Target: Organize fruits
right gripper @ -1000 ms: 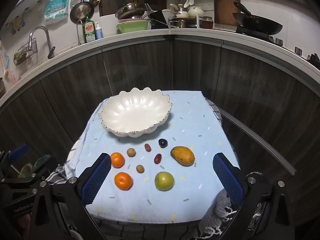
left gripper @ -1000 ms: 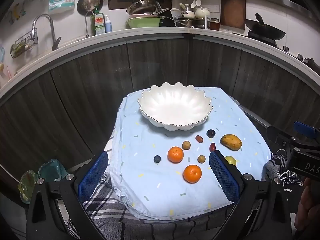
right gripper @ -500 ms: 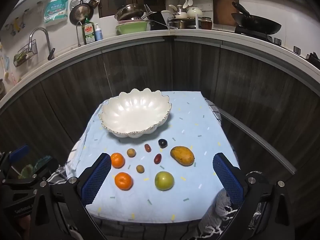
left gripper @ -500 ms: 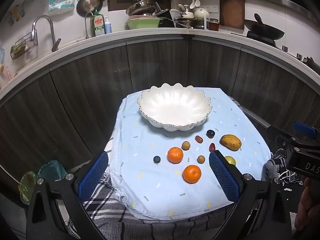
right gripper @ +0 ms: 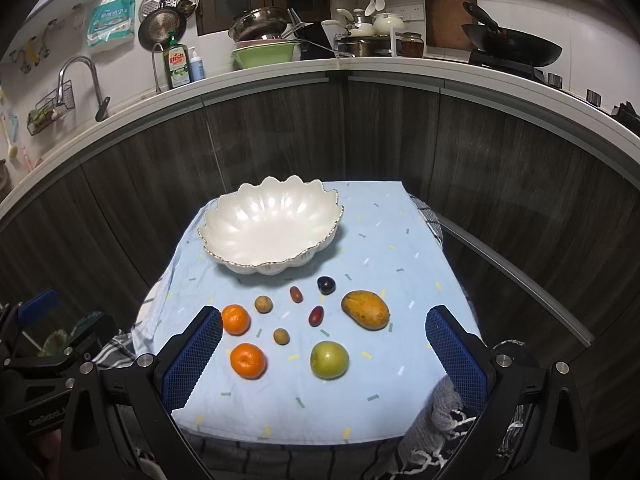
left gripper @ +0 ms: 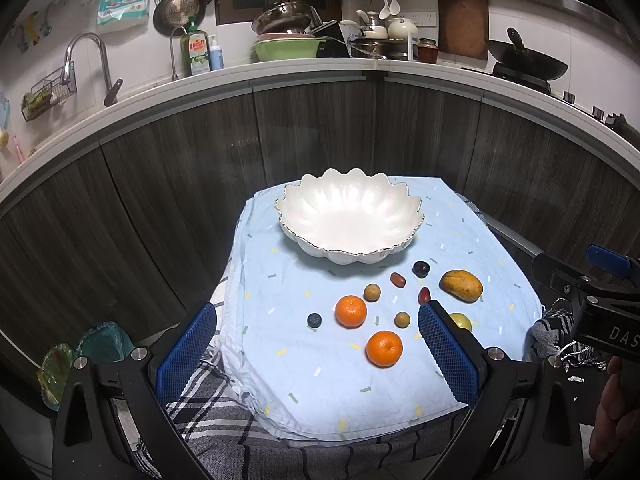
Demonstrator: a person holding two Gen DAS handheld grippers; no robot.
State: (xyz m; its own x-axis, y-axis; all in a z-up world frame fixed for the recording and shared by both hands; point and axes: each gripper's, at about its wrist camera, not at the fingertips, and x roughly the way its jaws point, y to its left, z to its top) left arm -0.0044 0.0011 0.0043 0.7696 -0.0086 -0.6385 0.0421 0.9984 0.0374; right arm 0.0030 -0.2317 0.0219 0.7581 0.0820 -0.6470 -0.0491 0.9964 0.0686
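Note:
A white scalloped bowl (left gripper: 352, 216) (right gripper: 272, 224) sits empty at the back of a light blue cloth (left gripper: 280, 360) (right gripper: 384, 248). In front of it lie two oranges (left gripper: 351, 311) (right gripper: 247, 360), a mango (left gripper: 461, 286) (right gripper: 365, 309), a green apple (right gripper: 329, 359), a dark plum (left gripper: 421, 269) (right gripper: 325, 285), a blueberry (left gripper: 314, 320) and several small brown and red fruits. My left gripper (left gripper: 318, 350) is open near the cloth's front edge, holding nothing. My right gripper (right gripper: 324, 354) is open too, its fingers to either side of the nearer orange and the apple from above.
Dark wooden cabinet fronts (left gripper: 160, 184) curve behind the table under a white counter with a tap, dishes and a wok. A plaid cloth (left gripper: 208, 412) hangs below the blue one. The other gripper (left gripper: 600, 312) and a hand show at the right.
Both views have shifted very slightly; the fruits and the bowl have not moved, and both grippers stay open.

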